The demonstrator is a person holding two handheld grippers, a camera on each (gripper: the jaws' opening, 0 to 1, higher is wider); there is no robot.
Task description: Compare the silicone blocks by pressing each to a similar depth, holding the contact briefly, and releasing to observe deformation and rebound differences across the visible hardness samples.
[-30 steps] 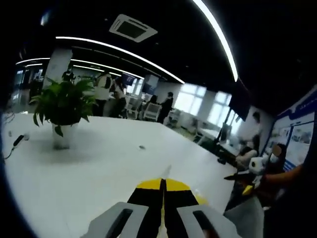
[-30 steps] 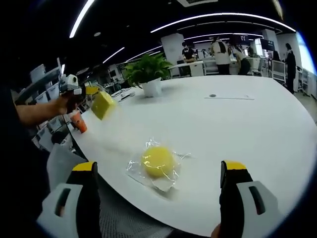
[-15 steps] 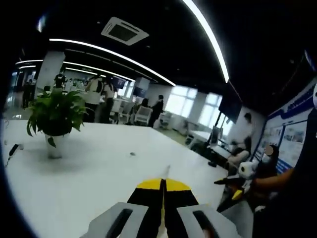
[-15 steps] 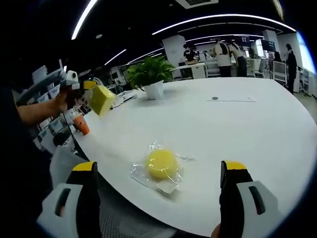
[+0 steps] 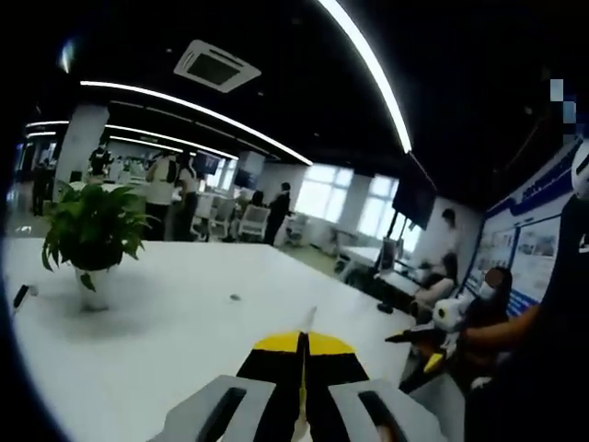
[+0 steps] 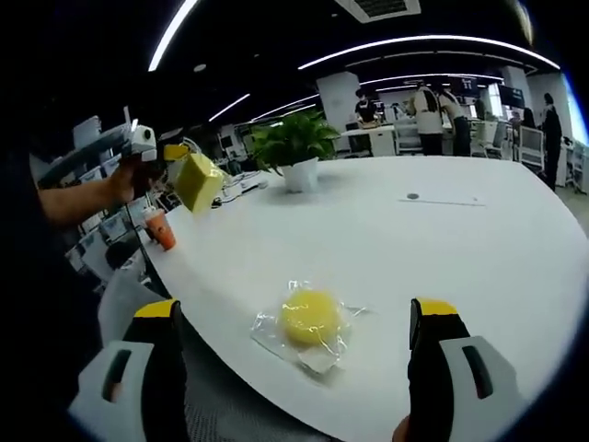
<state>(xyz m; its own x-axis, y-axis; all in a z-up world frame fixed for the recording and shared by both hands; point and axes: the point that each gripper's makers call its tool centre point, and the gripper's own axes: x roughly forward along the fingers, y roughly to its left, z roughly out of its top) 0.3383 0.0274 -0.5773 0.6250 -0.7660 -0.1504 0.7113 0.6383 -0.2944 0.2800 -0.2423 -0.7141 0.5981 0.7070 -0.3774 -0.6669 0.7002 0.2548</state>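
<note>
My left gripper point(image 6: 170, 157) is clamped on a yellow block point(image 6: 199, 181) and holds it up in the air off the near corner of the white table point(image 6: 479, 249), while my right gripper point(image 6: 293, 333) has its jaws spread wide with nothing between them, pointed at a round yellow sample point(image 6: 310, 318) lying in a clear wrapper point(image 6: 324, 355) close to the table's edge. I judge the risks to be that the slick wrapper lets the round sample skid off that edge under a press, and that the squeezed block is already deformed, which would spoil the comparison.
</note>
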